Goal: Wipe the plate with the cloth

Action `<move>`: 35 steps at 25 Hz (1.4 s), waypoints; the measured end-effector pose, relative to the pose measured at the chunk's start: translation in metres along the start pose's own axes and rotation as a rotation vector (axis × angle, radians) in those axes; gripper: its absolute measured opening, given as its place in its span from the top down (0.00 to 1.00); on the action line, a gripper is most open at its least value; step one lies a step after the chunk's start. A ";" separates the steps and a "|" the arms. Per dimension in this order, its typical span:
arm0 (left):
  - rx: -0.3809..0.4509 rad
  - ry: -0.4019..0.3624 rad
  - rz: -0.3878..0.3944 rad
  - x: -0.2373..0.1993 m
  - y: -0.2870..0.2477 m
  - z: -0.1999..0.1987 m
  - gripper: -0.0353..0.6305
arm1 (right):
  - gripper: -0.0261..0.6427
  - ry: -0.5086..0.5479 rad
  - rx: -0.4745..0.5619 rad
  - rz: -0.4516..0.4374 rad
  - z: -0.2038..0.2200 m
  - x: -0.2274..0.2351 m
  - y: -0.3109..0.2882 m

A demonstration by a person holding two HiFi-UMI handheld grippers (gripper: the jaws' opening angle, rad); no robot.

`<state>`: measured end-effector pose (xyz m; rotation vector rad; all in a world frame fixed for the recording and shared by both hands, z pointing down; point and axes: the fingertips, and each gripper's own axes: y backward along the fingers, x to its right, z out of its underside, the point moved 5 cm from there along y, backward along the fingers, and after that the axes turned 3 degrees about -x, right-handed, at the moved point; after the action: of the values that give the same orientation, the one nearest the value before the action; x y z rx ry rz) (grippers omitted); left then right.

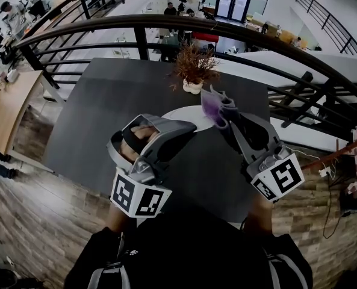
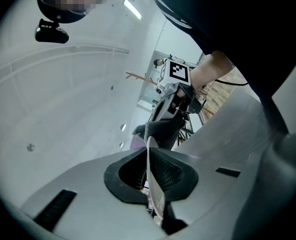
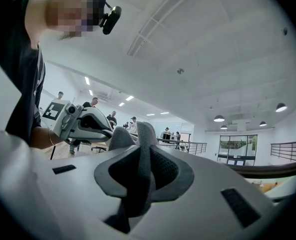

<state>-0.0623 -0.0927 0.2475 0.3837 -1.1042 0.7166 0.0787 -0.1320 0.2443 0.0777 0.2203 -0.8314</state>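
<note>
In the head view my left gripper [image 1: 179, 129] is shut on the near rim of a white plate [image 1: 193, 113], held over the dark table. In the left gripper view the plate [image 2: 151, 170] shows edge-on as a thin white rim clamped between the black pads. My right gripper [image 1: 224, 118] is shut on a grey-purple cloth [image 1: 212, 106], whose bunched end lies against the plate's right side. The cloth [image 3: 138, 156] fills the gap between the pads in the right gripper view and sticks out ahead of them. The left gripper view shows the cloth [image 2: 161, 130] just past the plate.
A potted dried plant [image 1: 193, 71] stands at the far side of the dark table [image 1: 100, 113]. A curved black railing [image 1: 238, 32] runs behind it. To the left stands a wooden desk [image 1: 3, 110]. Several people stand in the hall beyond.
</note>
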 end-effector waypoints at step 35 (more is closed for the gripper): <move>0.002 0.683 0.087 0.041 -0.028 0.069 0.91 | 0.88 -0.141 0.033 0.058 0.041 0.004 -0.014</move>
<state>-0.0784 -0.1416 0.3155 0.0728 -0.4744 0.8414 0.0779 -0.1509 0.2833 0.0561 0.0710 -0.7799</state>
